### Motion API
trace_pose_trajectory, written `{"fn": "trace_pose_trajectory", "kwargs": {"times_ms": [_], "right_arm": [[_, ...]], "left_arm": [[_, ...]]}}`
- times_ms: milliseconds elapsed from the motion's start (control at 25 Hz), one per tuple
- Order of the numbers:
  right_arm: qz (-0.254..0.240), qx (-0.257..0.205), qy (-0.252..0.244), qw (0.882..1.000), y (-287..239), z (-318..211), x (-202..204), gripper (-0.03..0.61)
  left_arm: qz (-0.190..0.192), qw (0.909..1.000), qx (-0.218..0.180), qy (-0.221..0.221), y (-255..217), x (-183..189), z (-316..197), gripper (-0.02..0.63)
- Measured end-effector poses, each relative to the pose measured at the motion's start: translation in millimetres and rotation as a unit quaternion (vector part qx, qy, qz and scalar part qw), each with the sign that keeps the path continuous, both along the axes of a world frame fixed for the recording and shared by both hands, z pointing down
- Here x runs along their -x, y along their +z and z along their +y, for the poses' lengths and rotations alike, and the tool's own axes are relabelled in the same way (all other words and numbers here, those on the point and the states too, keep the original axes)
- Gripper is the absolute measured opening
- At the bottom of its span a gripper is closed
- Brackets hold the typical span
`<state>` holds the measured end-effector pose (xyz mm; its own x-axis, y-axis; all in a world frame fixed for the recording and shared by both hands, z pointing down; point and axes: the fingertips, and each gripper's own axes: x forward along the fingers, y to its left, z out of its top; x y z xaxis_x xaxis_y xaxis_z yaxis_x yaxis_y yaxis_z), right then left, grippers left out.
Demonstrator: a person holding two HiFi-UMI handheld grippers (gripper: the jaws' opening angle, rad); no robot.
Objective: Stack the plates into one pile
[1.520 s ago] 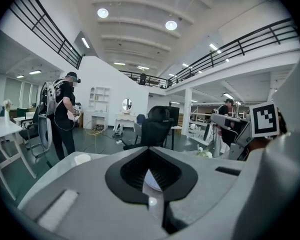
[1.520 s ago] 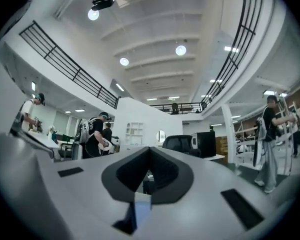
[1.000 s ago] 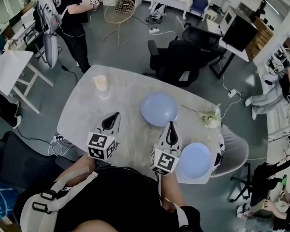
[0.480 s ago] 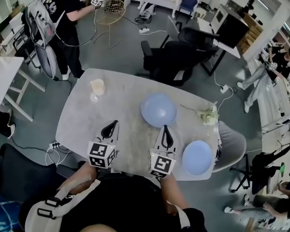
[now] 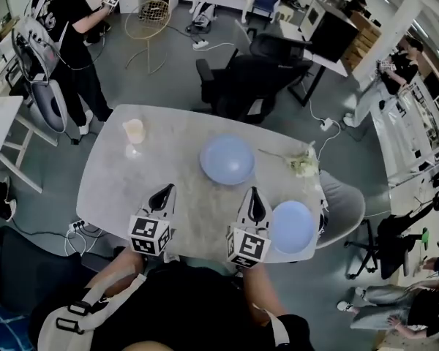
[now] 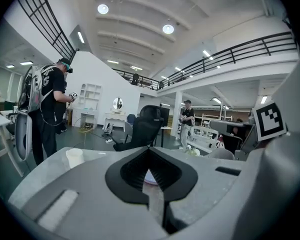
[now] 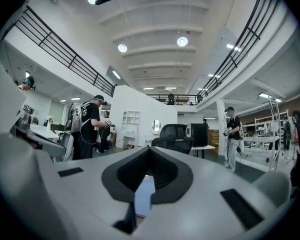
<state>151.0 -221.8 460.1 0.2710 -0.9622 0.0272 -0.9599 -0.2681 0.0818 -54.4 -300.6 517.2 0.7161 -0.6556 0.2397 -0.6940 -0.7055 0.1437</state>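
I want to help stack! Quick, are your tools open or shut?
Left tool: shut, holding nothing.
Right tool: shut, holding nothing.

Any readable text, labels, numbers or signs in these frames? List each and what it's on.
No readable text anywhere.
On left gripper and right gripper: black-and-white square marker patterns only, no letters or digits.
On the standing person's black shirt: white print, too blurred to read.

left tool (image 6: 150, 150) jaws together, pale plate (image 6: 150, 177) seen past them, cup (image 6: 74, 157) at left, black office chair (image 6: 141, 129) behind
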Motion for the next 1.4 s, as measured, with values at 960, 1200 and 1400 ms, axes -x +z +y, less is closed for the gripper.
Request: {"fn": "trace_pose_trajectory", "kwargs": {"times_ms": [960,1200,1400], "right_arm": [[-0.033,-0.062,-0.150,0.986,-19.4,218.1,-239.3,0.008],[0.030,0.087,-0.288,0.953,65.5,211.7,-189.1,0.149],[0.088,0.248,-0.356,0.897,195.3,229.9,-154.3,0.149]], "left_arm": [[-0.027,0.9981,-0.006,-0.054,-15.9,-246.6,257.2,0.003],[-0.039,0.9963,-0.016,-0.074,-25.7,-223.7,257.1,0.003],[-0.047,0.9928,0.007,-0.110,-9.8,-189.9,258.3,0.003]]}}
